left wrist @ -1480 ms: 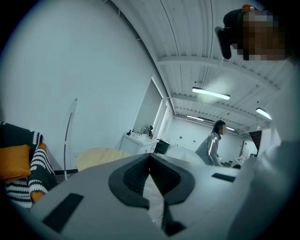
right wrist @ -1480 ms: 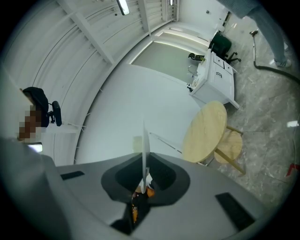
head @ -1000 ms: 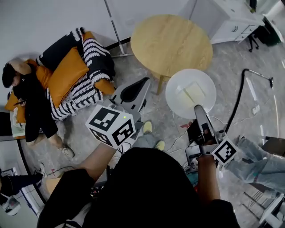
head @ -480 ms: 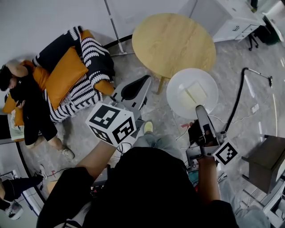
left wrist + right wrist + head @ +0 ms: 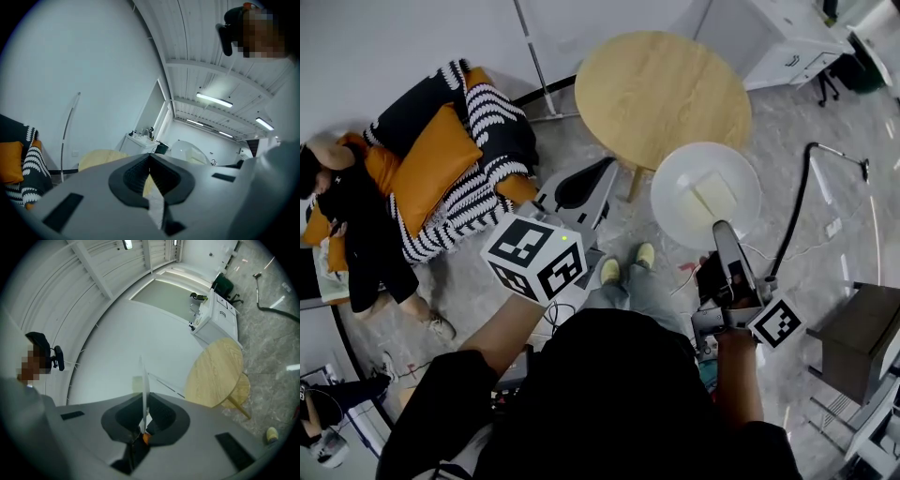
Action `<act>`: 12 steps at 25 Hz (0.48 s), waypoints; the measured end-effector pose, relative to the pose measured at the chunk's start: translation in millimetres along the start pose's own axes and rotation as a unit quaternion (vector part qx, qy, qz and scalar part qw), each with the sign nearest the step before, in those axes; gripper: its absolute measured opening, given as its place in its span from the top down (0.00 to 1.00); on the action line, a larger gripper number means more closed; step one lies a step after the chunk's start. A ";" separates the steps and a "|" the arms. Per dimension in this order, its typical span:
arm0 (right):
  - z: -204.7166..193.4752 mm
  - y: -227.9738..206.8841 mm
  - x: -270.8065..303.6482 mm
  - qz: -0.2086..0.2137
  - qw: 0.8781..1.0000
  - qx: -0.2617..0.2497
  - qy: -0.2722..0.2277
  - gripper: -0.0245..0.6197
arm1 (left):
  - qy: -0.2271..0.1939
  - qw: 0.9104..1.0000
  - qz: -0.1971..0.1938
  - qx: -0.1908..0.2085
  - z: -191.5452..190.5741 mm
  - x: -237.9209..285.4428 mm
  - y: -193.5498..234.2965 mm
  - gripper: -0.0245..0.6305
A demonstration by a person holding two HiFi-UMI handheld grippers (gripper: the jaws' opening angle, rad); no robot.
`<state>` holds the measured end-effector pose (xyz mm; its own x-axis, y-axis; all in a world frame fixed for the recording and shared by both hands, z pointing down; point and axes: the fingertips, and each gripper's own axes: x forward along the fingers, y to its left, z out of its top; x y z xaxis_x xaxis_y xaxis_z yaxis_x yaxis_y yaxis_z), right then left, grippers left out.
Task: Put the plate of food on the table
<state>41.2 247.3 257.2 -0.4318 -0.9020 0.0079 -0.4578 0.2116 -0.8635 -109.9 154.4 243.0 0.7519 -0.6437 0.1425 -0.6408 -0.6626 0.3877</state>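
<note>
A white plate (image 5: 705, 195) with pale slabs of food hangs level over the floor, just short of the round wooden table (image 5: 661, 94). My right gripper (image 5: 718, 228) is shut on the plate's near rim. In the right gripper view the plate (image 5: 144, 380) shows edge-on as a thin white line clamped between the jaws, with the table (image 5: 215, 373) ahead to the right. My left gripper (image 5: 608, 170) is left of the plate, jaws together and holding nothing. The left gripper view shows the table (image 5: 101, 158) and the plate (image 5: 187, 151) past the shut jaws.
A person lies on orange and striped cushions (image 5: 441, 159) at the left. A white cabinet (image 5: 778, 37) stands at the far right beyond the table. A black hose (image 5: 802, 206) runs over the floor to the right, near a dark stool (image 5: 862, 328). My own shoes (image 5: 628, 264) show below.
The plate and both grippers have edged slightly toward the table. My feet have stepped forward. Legs in jeans at the lower right have left the view.
</note>
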 end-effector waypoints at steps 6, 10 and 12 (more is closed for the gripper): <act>3.2 -0.3 6.7 0.005 1.000 -0.003 0.007 0.92 | -0.004 1.000 0.010 -0.004 1.8 0.0 6.1 0.95; 3.1 -1.0 6.8 0.008 1.000 0.000 0.011 0.92 | -0.004 1.000 0.014 -0.002 2.5 -0.5 4.0 0.95; 3.1 -1.0 7.2 0.010 1.000 0.002 0.013 0.92 | -0.005 1.000 0.018 -0.001 3.4 -1.1 3.7 0.95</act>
<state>40.9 239.4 256.6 -0.4599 -0.8880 0.0038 -0.4461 0.2274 -0.8656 -113.6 151.3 241.2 0.7272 -0.6704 0.1472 -0.6666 -0.6388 0.3840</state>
